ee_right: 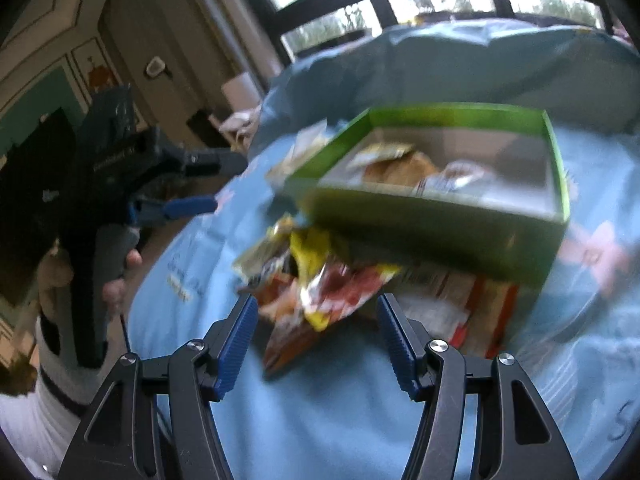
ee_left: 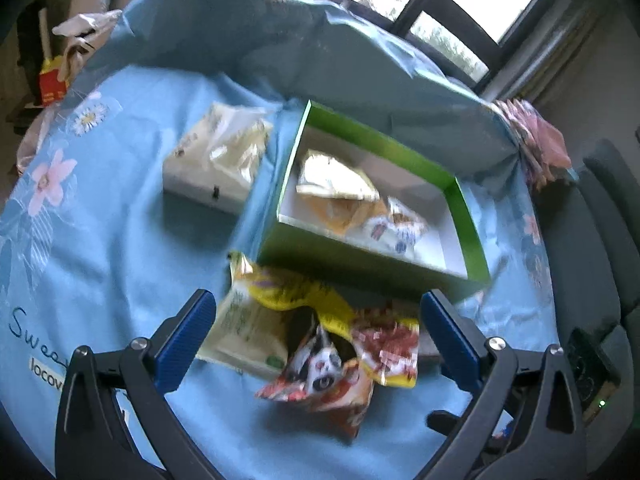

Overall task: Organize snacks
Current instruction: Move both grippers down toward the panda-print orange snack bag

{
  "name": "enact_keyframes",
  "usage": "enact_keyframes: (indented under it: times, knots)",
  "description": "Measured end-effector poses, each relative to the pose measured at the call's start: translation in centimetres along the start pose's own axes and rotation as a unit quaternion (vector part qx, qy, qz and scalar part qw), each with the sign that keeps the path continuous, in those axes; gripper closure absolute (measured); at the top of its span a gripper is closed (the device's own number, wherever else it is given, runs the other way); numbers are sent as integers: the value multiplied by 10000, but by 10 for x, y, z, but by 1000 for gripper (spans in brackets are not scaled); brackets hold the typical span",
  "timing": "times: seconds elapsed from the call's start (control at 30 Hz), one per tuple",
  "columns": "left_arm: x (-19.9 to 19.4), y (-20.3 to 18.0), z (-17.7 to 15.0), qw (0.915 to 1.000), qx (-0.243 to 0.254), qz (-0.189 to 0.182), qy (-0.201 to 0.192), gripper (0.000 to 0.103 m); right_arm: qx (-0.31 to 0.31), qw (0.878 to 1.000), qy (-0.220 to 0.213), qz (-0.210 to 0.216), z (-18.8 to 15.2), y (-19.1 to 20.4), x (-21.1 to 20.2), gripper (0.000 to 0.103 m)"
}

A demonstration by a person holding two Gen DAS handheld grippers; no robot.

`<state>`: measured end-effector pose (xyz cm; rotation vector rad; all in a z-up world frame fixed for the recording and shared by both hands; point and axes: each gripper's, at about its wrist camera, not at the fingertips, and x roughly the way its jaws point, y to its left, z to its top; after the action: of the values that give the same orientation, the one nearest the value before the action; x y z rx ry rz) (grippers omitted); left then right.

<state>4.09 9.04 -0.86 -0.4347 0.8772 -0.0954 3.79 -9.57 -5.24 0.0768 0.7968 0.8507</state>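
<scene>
Partly done — two or three packets already lie in the green box (ee_left: 464, 216), a heap of snack packets (ee_left: 320, 332) still on the blue-clothed desk (ee_left: 120, 248) before it; left hand-held gripper (ee_left: 318, 336) and right hand-held gripper (ee_right: 314, 340) both spread, empty.

The left gripper (ee_left: 318, 330), a black two-finger tool with ribbed blue pads, pointed down at a slant. Its jaws stood as wide apart as they could go, and the pads pressed on nothing. The right gripper (ee_right: 314, 334), black with the same blue pads, also tipped downward, its jaws partly apart and not squeezing anything. In the right wrist view the person's left hand (ee_right: 86, 270) wrapped around the dark handle of the left tool (a pale striped sleeve (ee_right: 44, 400) showed below it).
</scene>
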Motion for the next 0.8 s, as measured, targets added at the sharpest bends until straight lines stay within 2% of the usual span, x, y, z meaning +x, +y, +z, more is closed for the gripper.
enact_keyframes:
  times: [0.17,0.27,0.37,0.53,0.8]
  knots:
    - [13,4,-17,9992,190,25,359,0,-132,9993,318,158,-12,12,18,41]
    - [18,6,-26,9979,329,-101,542,1,-182,9988,440,139,-14,16,28,41]
    - [22,5,-33,9966,481,-215,631,1,-208,9983,534,46,-18,20,38,41]
    - [34,6,-39,9955,514,-161,780,2,-316,9980,510,-205,-20,26,48,41]
    - [45,-3,-42,9933,674,-123,933,20,-2,9983,553,-210,-16,22,64,41]
